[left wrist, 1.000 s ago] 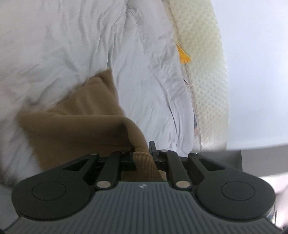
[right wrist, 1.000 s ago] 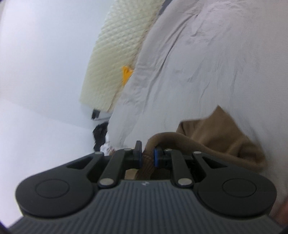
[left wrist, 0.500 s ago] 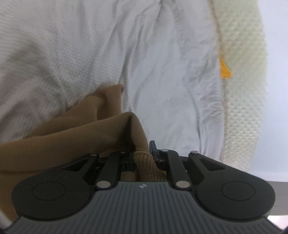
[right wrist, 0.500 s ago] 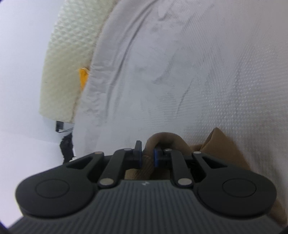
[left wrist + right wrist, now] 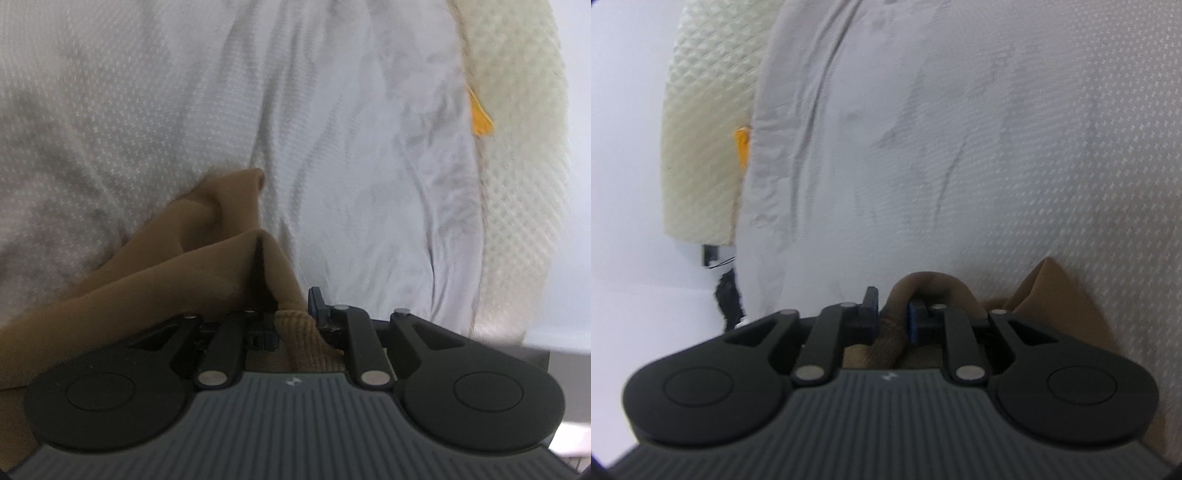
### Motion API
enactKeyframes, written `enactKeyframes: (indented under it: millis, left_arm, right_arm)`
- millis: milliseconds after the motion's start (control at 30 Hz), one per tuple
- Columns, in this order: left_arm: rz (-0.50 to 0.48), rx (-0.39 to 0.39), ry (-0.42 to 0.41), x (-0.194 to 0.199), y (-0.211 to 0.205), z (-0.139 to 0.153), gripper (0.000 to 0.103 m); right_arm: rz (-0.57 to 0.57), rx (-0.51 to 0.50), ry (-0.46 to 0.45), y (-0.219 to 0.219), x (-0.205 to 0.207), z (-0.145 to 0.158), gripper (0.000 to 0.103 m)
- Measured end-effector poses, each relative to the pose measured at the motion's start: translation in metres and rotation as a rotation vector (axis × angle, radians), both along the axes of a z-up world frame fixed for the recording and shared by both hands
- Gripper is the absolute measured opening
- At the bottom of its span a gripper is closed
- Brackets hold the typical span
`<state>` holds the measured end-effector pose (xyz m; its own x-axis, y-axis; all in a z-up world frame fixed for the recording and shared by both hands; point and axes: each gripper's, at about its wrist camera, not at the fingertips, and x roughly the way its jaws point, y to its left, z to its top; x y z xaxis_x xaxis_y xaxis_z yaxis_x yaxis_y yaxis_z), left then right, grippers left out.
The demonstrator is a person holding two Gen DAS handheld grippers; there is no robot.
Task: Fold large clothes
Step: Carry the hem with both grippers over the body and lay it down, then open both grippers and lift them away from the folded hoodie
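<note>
Both grippers have the brown garment [image 5: 155,280] by its ribbed hem, low over the bed.

Left gripper [image 5: 295,321]: ribbed edge sits between the fingers [image 5: 317,302], which have just been easing apart; the right-hand one touches the fabric, the other is mostly hidden by cloth, so I read it as clamped on the hem. The rest of the garment trails off to the left of that view in loose folds, one pointed corner sticking up against the sheet.

Right gripper [image 5: 892,314]: a rolled loop of the same hem arches up between the fingers [image 5: 916,314] (blue pad visible on the right one). Its jaws have just been opening too, but both pads are against the fabric. More brown cloth bunches to the right with a peaked fold.

Garment lies on the white bedsheet [image 5: 997,147], which is wrinkled and has a fine dotted weave. Cream quilted mattress [image 5: 705,129] edge shows beyond the sheet in both views, with a small orange tag [image 5: 480,118] at the seam. Plain white wall [image 5: 624,110] behind.
</note>
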<state>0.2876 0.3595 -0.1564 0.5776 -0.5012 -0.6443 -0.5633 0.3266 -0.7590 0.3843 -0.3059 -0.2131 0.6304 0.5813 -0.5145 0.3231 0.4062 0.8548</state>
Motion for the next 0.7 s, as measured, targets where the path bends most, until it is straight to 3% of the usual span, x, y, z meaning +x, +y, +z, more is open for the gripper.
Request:
enactKeyframes:
  millis: [100, 167, 233, 300, 367, 433, 500, 567, 600, 700]
  left_arm:
    - [-0.099, 0.037, -0.067, -0.012, 0.001, 0.023, 0.019]
    - [-0.136, 0.059, -0.097, -0.024, 0.002, 0.039, 0.020]
    - [-0.179, 0.077, -0.122, -0.036, 0.004, 0.052, 0.022]
    - [-0.220, 0.082, -0.140, -0.049, 0.006, 0.062, 0.025]
    - [-0.259, 0.089, -0.153, -0.062, 0.008, 0.069, 0.028]
    - [-0.297, 0.091, -0.170, -0.075, 0.015, 0.073, 0.037]
    - [-0.284, 0.091, -0.192, -0.087, 0.023, 0.079, 0.072]
    - [-0.216, 0.149, -0.241, -0.105, 0.034, 0.094, 0.092]
    - [-0.182, 0.166, -0.255, -0.112, 0.040, 0.100, 0.099]
    - [-0.114, 0.222, -0.310, -0.132, 0.051, 0.115, 0.099]
  right_arm:
    - [0.009, 0.050, -0.041, -0.005, -0.010, 0.011, 0.032]
    - [0.018, 0.073, -0.079, -0.007, -0.019, 0.020, 0.041]
    - [0.039, 0.084, -0.128, -0.006, -0.027, 0.032, 0.061]
    - [0.058, 0.093, -0.180, -0.006, -0.035, 0.045, 0.072]
    - [0.074, 0.100, -0.223, -0.005, -0.042, 0.055, 0.077]
    - [0.104, 0.079, -0.240, -0.003, -0.046, 0.062, 0.077]
    - [0.119, 0.063, -0.242, -0.001, -0.048, 0.061, 0.076]
    - [0.118, 0.050, -0.224, 0.001, -0.048, 0.055, 0.075]
    - [0.112, 0.047, -0.209, 0.002, -0.047, 0.051, 0.075]
    - [0.118, 0.017, -0.184, 0.007, -0.044, 0.043, 0.075]
